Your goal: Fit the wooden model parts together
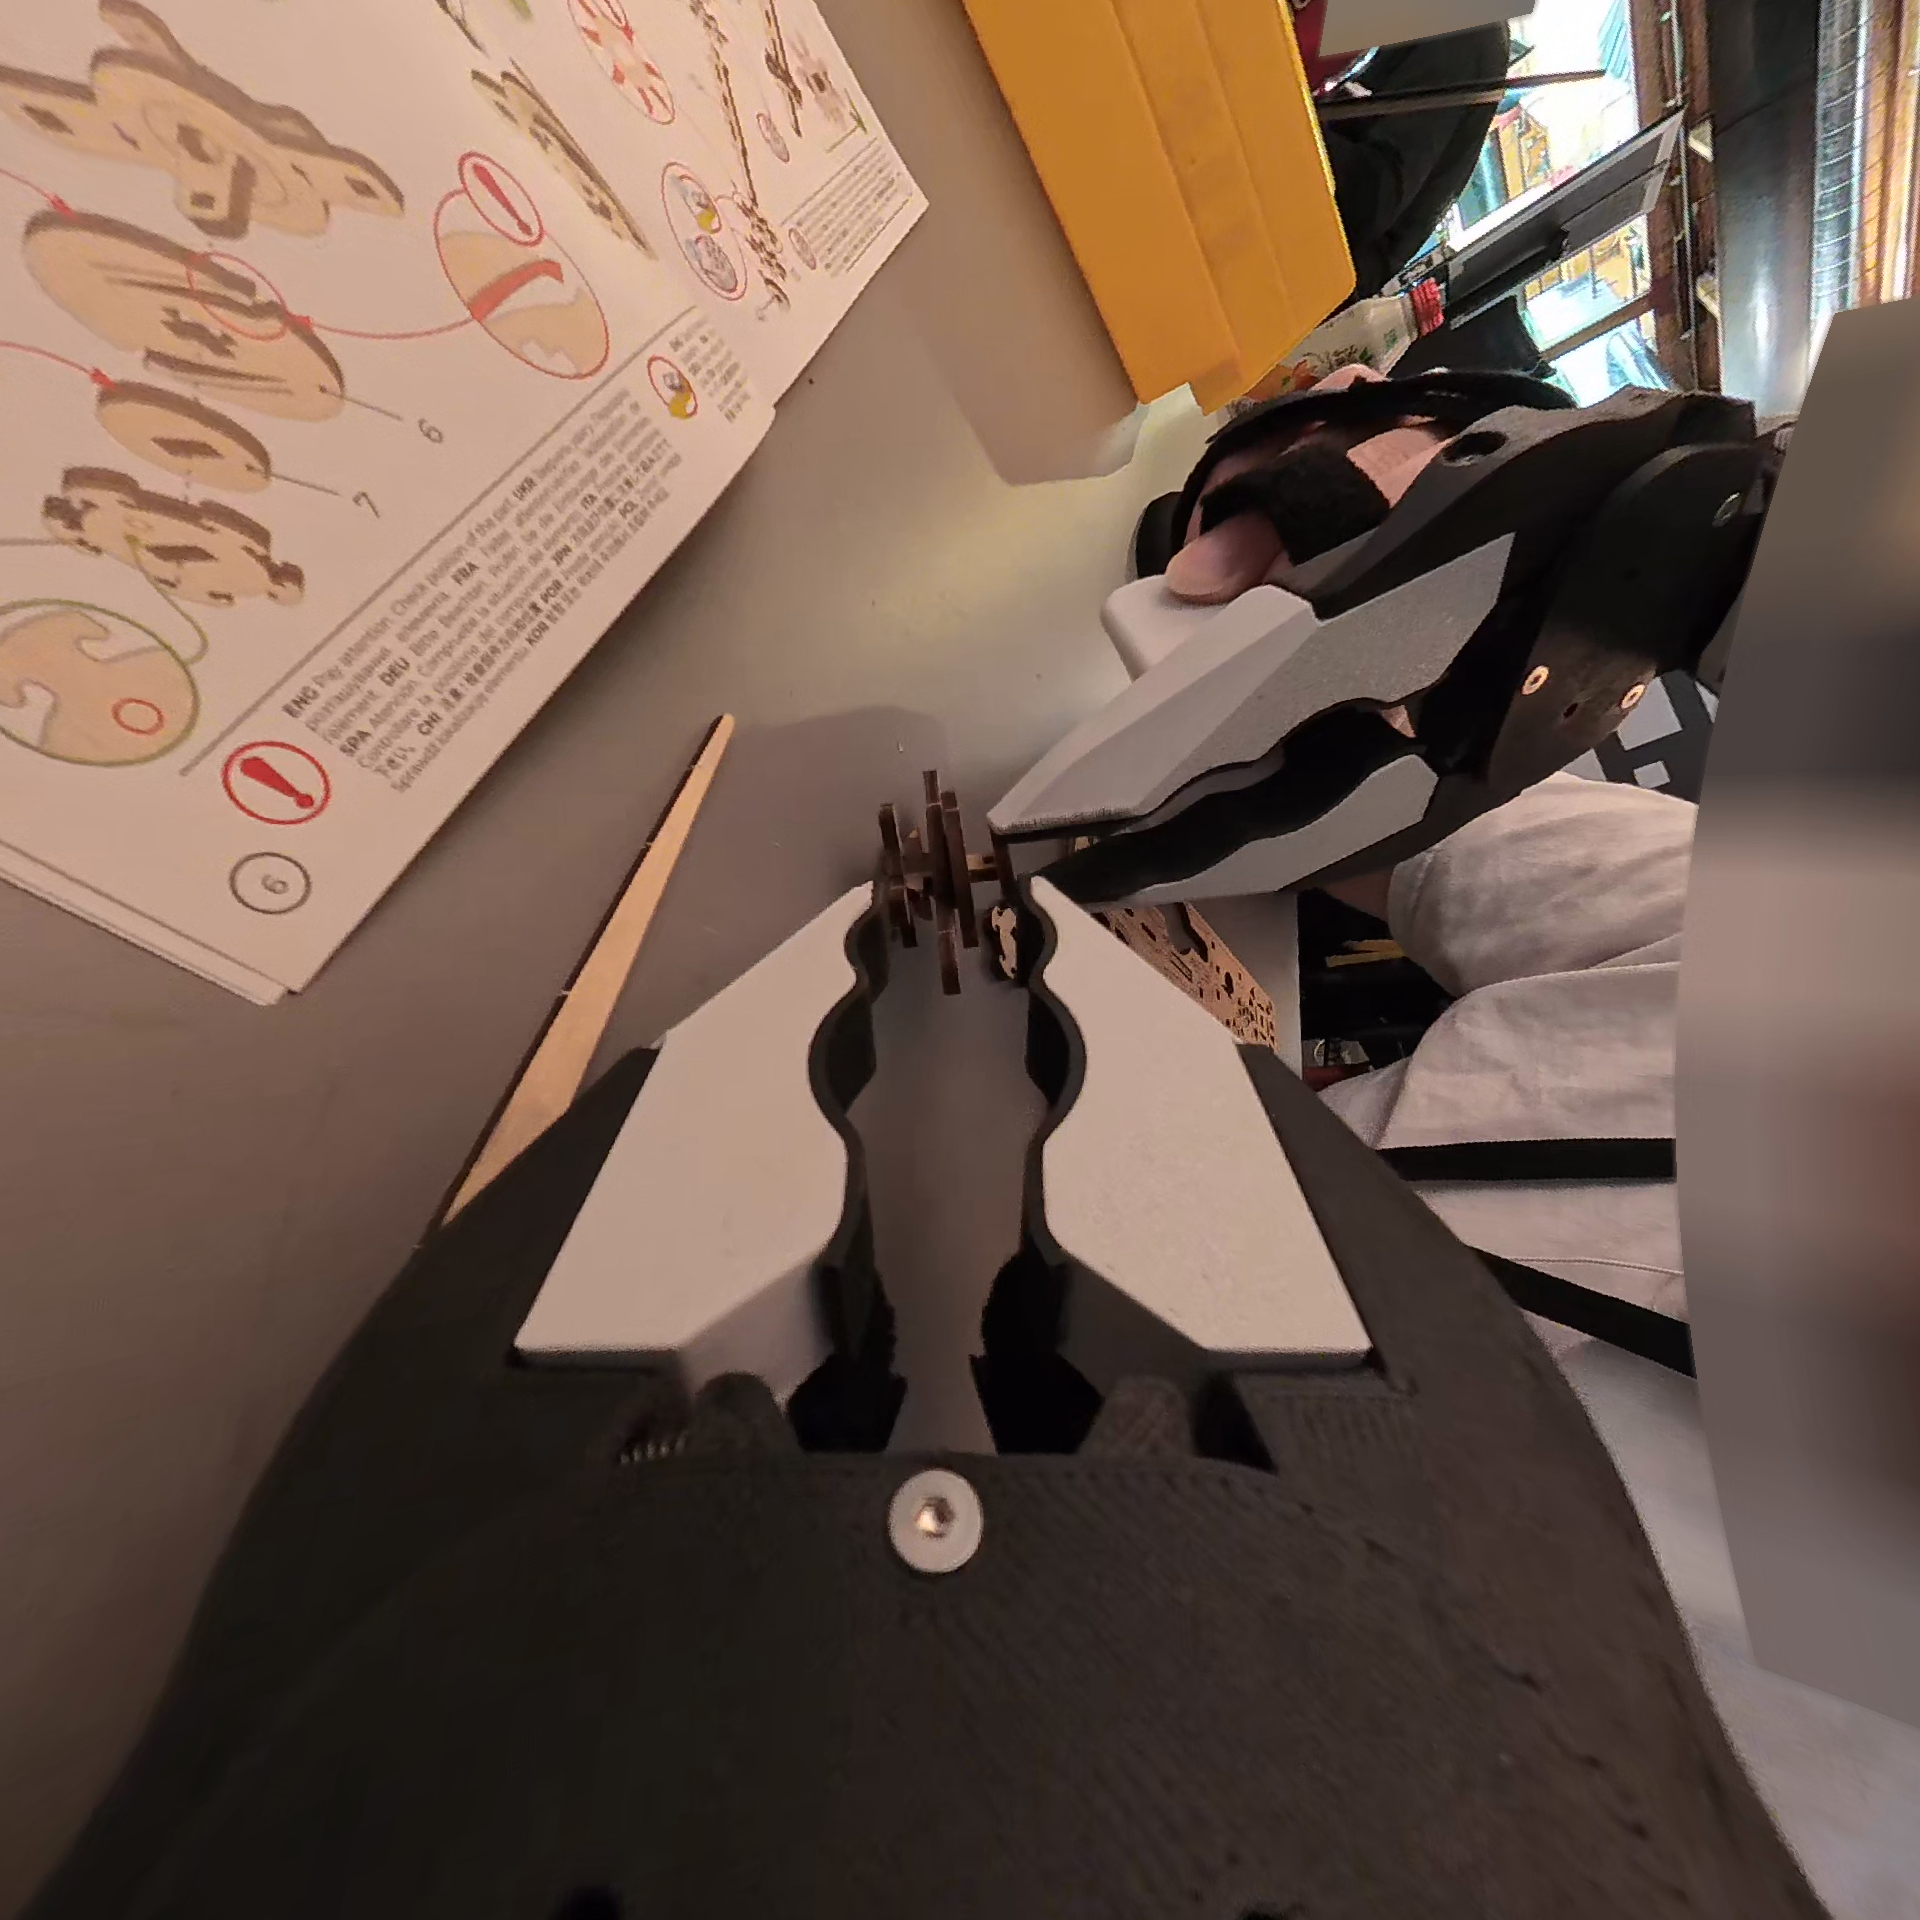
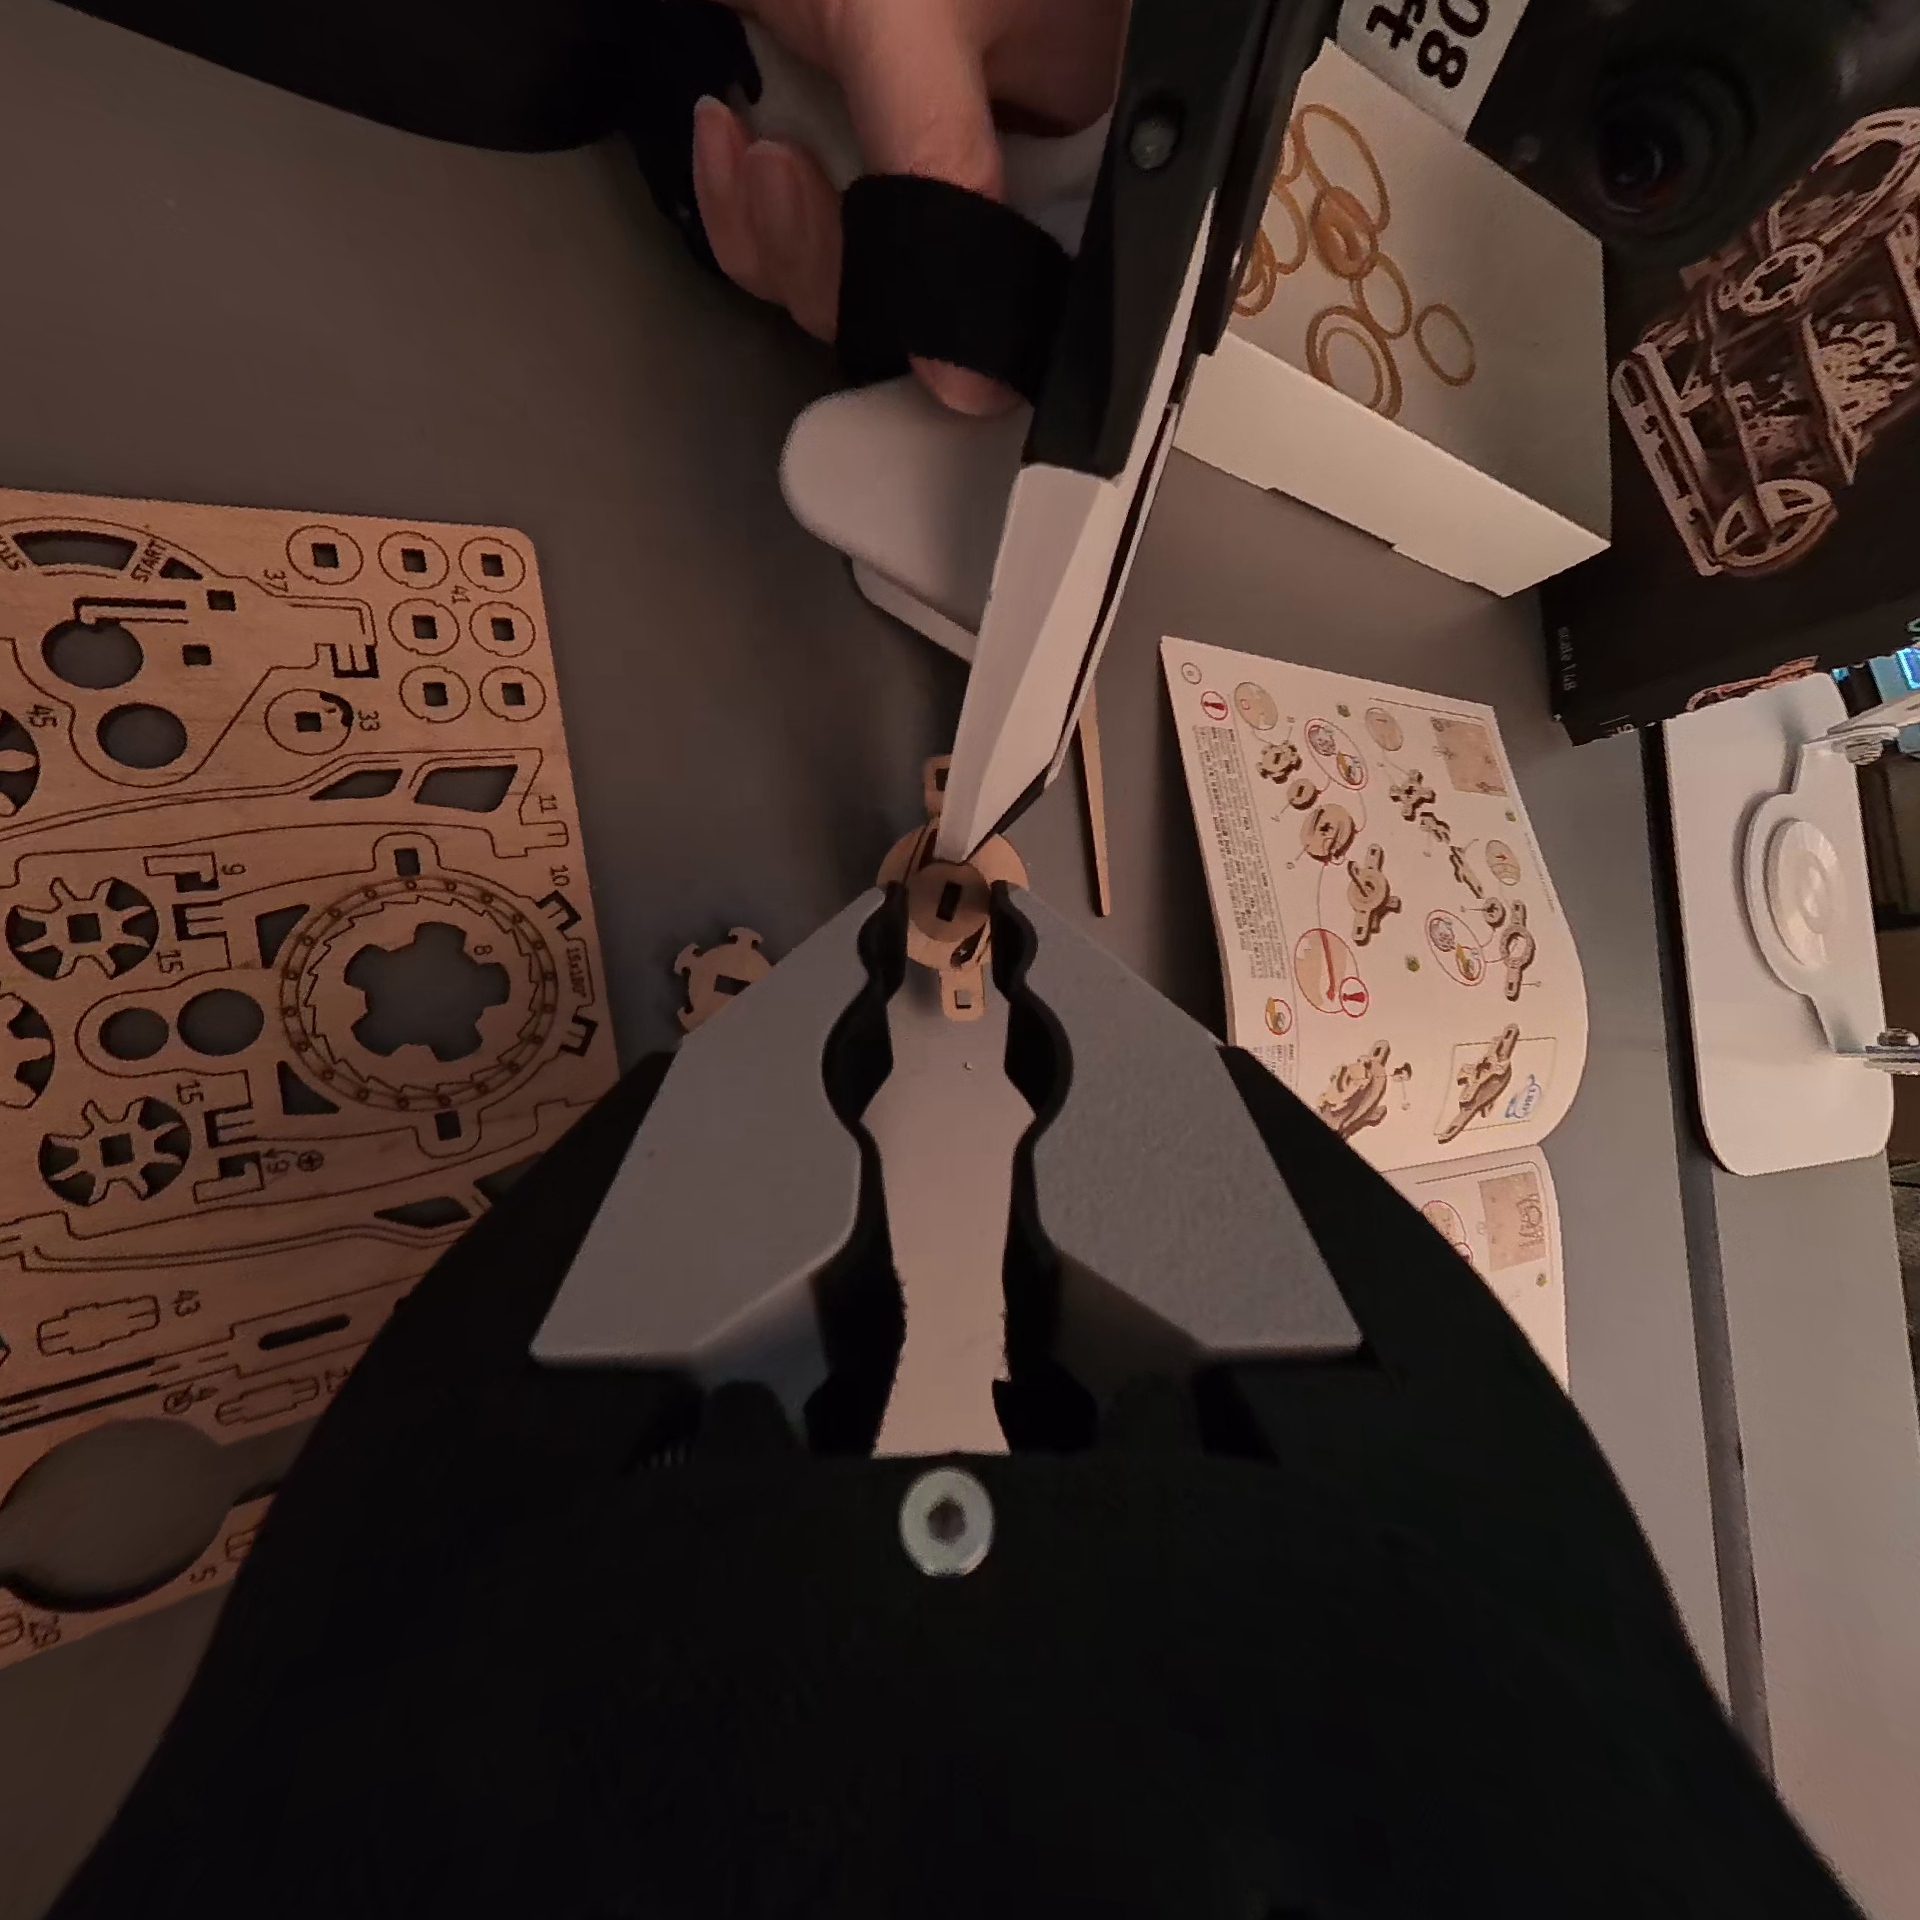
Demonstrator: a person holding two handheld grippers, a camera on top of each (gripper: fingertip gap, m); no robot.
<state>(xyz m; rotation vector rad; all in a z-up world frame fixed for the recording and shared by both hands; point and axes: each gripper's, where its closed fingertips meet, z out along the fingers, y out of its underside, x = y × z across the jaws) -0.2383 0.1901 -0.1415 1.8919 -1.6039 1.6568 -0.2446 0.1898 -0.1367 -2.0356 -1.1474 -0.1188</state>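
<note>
Left gripper [image 1: 951, 909] is clamped on the wooden gear assembly [image 1: 930, 868], the stacked discs on a short axle sitting right between its fingertips, held just above the table [image 1: 883, 582]. Right gripper [image 1: 1023, 844] comes in from the right, tips closed on the axle end of the same assembly. The two grippers' tips are almost touching. In the right wrist view, the right gripper [image 2: 940, 914] pinches a round end disc [image 2: 940, 904] of the assembly, with the left gripper's white finger [image 2: 1023, 675] coming down from above onto it.

Around it, left to right in the right wrist view: laser-cut plywood sheet [image 2: 260, 935] at the table's left edge, partly emptied; a loose notched wooden part [image 2: 717, 971] flat on the table just left of the right gripper; a thin wooden stick [image 2: 1093, 831] just right of the assembly; the open instruction booklet [image 2: 1382, 935]; a white tray of rubber bands [image 2: 1351, 312] and the dark kit box [image 2: 1766, 416] toward the far right corner. A yellow bin [image 1: 1164, 177] shows in the left wrist view beyond the booklet.
</note>
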